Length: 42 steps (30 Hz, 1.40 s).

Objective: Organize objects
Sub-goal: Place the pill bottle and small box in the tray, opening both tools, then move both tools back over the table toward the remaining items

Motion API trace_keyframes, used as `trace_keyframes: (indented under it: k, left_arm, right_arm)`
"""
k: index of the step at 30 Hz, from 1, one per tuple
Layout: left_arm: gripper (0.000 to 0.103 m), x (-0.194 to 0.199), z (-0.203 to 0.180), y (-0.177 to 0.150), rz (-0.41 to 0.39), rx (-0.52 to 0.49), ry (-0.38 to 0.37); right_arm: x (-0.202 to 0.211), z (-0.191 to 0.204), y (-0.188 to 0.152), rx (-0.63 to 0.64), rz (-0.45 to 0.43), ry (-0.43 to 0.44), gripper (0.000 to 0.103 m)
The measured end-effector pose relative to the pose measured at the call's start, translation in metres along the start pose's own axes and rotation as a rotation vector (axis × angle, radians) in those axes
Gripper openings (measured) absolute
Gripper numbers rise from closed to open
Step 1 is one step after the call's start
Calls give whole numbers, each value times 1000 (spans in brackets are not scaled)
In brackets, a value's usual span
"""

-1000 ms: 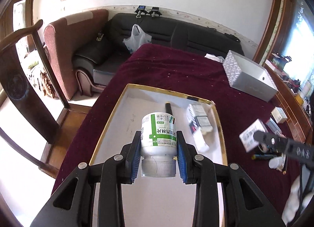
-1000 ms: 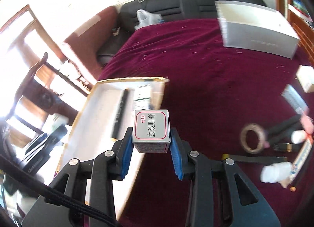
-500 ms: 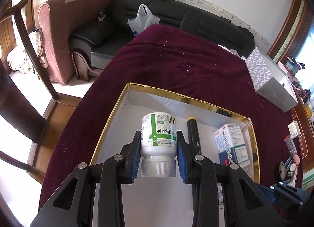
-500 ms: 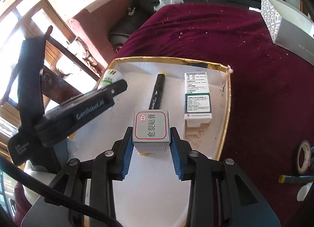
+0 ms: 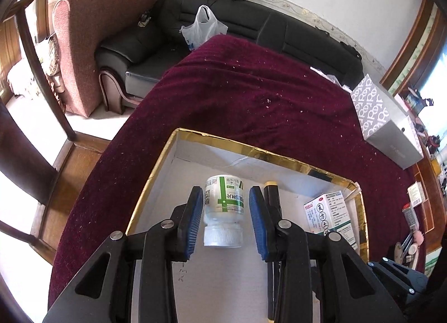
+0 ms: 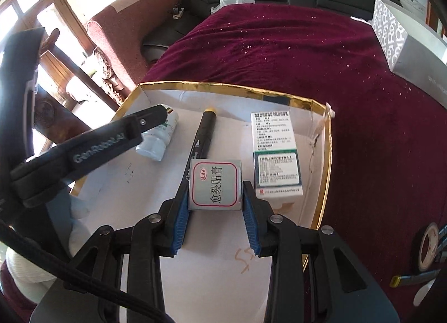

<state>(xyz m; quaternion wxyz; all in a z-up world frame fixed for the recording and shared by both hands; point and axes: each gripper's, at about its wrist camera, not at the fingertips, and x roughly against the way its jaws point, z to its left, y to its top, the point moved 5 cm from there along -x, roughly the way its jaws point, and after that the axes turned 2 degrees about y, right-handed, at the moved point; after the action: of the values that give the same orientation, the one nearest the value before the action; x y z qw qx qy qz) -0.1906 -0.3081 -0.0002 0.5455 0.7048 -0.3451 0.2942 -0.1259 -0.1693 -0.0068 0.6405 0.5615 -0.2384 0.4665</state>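
A gold-rimmed white tray (image 5: pixel 156 180) (image 6: pixel 325 172) lies on the dark red tablecloth. My left gripper (image 5: pixel 225 222) is open; the white medicine bottle (image 5: pixel 225 208) (image 6: pixel 157 138) lies on the tray floor between its pads, apart from them. My right gripper (image 6: pixel 215 211) is shut on a small silver box with red-framed Chinese text (image 6: pixel 215 182), held low over the tray. A black marker (image 6: pixel 202 135) (image 5: pixel 272 197) and a white-green medicine carton (image 6: pixel 275 155) (image 5: pixel 329 218) lie in the tray.
A grey patterned box (image 5: pixel 382 121) (image 6: pixel 405 46) stands at the table's far right. A tape roll (image 6: pixel 427 247) and small items lie right of the tray. A black sofa (image 5: pixel 251 29), a red armchair (image 5: pixel 92 43) and a wooden chair (image 5: pixel 25 116) stand beyond the table.
My left gripper has opened and let the bottle go onto the tray floor. My right gripper with the silver box has moved lower and further over the tray.
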Motion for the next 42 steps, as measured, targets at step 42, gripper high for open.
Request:
trace_keyframes:
  k: [42]
  left_arm:
    - [65,135,-189,-150,23,-127,-340]
  right_arm:
    - [204,-256,-123,-500,-309,-15,74]
